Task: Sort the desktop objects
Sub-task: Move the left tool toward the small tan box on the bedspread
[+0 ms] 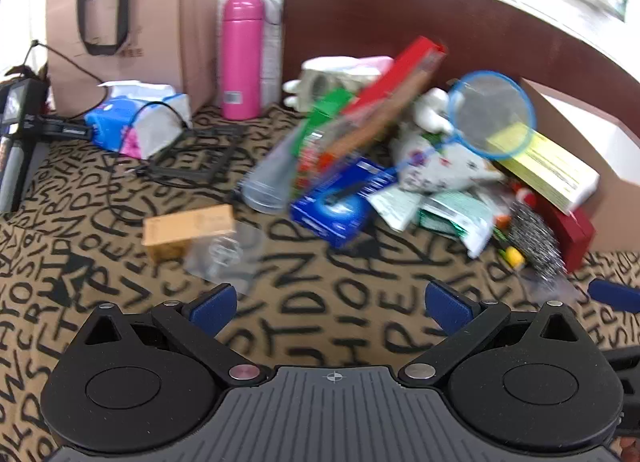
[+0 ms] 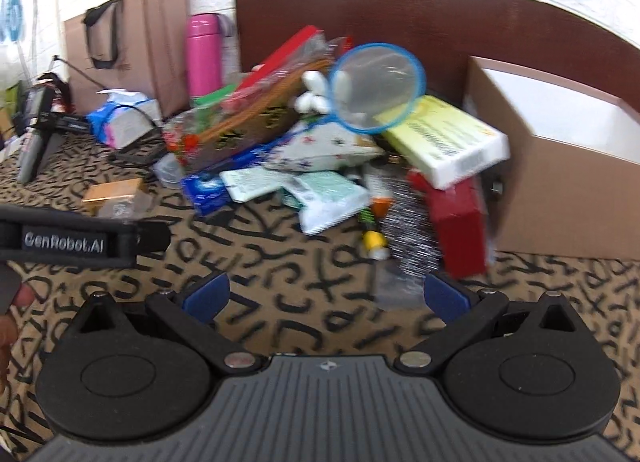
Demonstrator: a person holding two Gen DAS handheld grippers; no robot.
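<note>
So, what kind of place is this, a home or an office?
Probably a home, perhaps a bedroom desk: a cloth printed with letters covers the surface, a dark wooden board like a headboard stands at the white brick wall, and household clutter lies around, such as a pink flask and a paper bag.

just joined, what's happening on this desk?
A person holds two grippers over a letter-patterned cloth, about to sort a heap of clutter. Both the left gripper and right gripper are wide open and empty, short of the pile. The pile is untouched: a blue-rimmed net, yellow box and blue box lie jumbled beside an open cardboard box. A pink flask stands behind.
</note>
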